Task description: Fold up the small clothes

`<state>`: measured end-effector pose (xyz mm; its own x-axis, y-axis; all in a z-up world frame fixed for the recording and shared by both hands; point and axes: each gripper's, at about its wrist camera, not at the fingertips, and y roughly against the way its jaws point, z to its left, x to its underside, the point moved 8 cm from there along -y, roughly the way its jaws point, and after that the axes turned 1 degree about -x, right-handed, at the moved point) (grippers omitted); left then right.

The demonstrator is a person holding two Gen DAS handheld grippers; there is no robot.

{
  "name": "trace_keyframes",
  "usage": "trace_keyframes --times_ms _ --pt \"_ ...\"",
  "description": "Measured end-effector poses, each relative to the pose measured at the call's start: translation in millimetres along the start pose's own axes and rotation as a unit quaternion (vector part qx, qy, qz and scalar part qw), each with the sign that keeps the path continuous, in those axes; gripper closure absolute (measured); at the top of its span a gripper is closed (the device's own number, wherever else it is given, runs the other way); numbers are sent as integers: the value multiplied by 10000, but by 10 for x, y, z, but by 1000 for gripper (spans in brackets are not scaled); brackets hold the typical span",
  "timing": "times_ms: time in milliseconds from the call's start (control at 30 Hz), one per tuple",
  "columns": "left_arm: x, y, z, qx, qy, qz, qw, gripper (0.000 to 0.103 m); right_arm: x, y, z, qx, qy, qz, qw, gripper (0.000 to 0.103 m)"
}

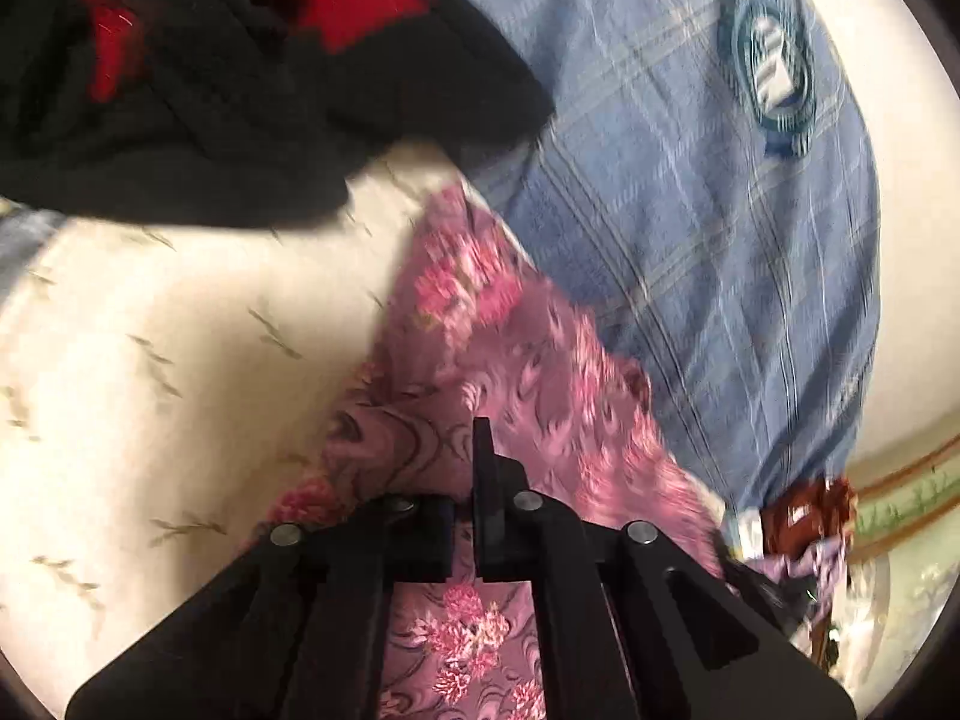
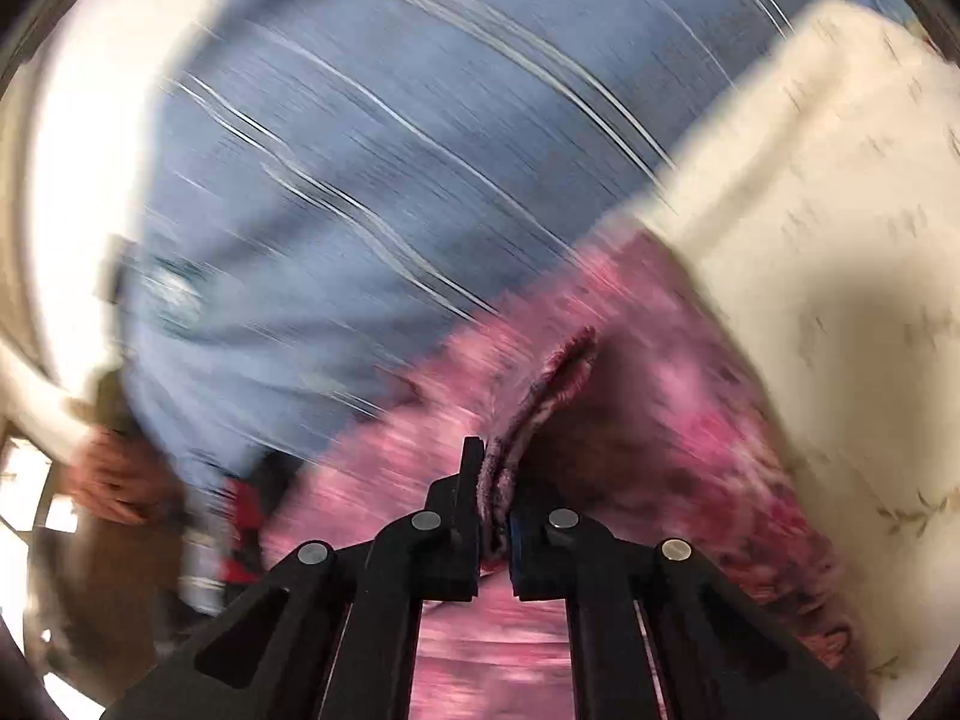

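Note:
A small pink floral garment point(image 1: 510, 354) hangs stretched between both grippers above a cream bedsheet point(image 1: 180, 360). My left gripper point(image 1: 462, 480) is shut on one edge of it; the cloth covers the left finger. In the right wrist view, my right gripper point(image 2: 495, 480) is shut on a bunched hem of the same pink garment point(image 2: 630, 372). That view is blurred by motion.
A blue plaid cloth with a round teal logo point(image 1: 720, 210) lies beyond the pink garment and also shows in the right wrist view point(image 2: 360, 180). A black and red garment point(image 1: 240, 78) lies at upper left. The person's hand point(image 2: 114, 474) shows at left.

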<state>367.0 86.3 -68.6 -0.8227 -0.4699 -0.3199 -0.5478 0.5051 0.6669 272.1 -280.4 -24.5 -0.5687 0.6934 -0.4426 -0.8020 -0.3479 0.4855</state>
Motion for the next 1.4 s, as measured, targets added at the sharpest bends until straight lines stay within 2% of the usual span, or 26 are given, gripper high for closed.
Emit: trace_keyframes --times_ms 67,100,167,200,267,300,333,400,467,500,567,600,633,700,767,833,900,1033,1100,1133,1167,1233,1300,1333,1367,1400 --pt "23 55 35 -165 53 22 9998 101 -52 213 134 -75 216 -175 9996 97" --pt "68 43 64 -208 133 121 9996 101 -4 267 99 -48 199 -102 9997 97" --pt "208 -66 177 -423 237 417 9980 101 143 234 -92 452 338 178 9982 97" --pt "268 -148 215 -490 262 574 9968 101 247 184 -262 929 496 385 9937 97" --pt "306 -178 271 -412 383 643 9963 101 395 120 -446 1310 596 725 9869 98" --pt "294 -139 267 -383 373 627 9966 101 398 189 -428 1303 574 587 9881 97" --pt "279 -112 258 -380 349 589 9969 101 376 248 -405 1355 580 494 9878 88" --pt "271 -80 230 -389 292 503 9976 97 219 504 -259 1784 812 -65 9806 86" --pt "286 -86 203 -381 223 534 9976 89 42 610 27 1661 1151 -487 9782 86" --pt "292 -84 188 -392 200 532 9976 88 -17 592 192 1527 1370 -537 9773 85" --pt "301 -87 155 -454 97 499 9977 88 -33 241 648 970 1861 -10 9777 77" --pt "293 -91 142 -481 77 478 9977 88 40 -43 901 558 2036 435 9765 74" --pt "292 -81 157 -503 63 458 9977 88 105 -224 1046 333 2122 727 9739 71" --pt "296 -90 154 -511 57 460 9976 88 348 -854 1437 -102 2440 1470 9585 71" --pt "291 -93 160 -508 45 461 9976 88 575 -1356 1655 -196 2628 2007 9436 71" --pt "285 -100 156 -497 41 475 9976 88 687 -1815 1829 -137 2839 2157 9342 70" --pt "279 -111 159 -494 37 481 9976 88 845 -2231 1946 -191 2854 2596 9224 70" --pt "265 -123 169 -437 94 513 9977 88 1122 -2573 1907 -14 3037 3053 9025 69" --pt "254 -120 173 -428 95 516 9977 88 1165 -2714 1882 66 3026 3099 9013 68" --pt "251 -118 175 -429 92 515 9977 88 1159 -2742 1869 34 2943 3158 9020 63" --pt "250 -118 174 -435 82 512 9977 88 1191 -2795 1854 -36 2810 3307 9009 52" --pt "244 -117 175 -441 73 507 9977 88 1244 -2885 1806 -28 2681 3555 8954 49" --pt "236 -114 176 -444 66 505 9977 88 1353 -2908 1786 -120 2707 3870 8814 47" --pt "232 -113 179 -442 68 508 9977 88 1354 -2870 1797 -149 2850 3883 8762 47" --pt "225 -114 179 -437 77 508 9977 88 1362 -2839 1824 -179 2995 3868 8720 55" --pt "217 -123 156 -438 97 498 9977 88 1388 -2776 1884 -322 3149 3896 8649 68"
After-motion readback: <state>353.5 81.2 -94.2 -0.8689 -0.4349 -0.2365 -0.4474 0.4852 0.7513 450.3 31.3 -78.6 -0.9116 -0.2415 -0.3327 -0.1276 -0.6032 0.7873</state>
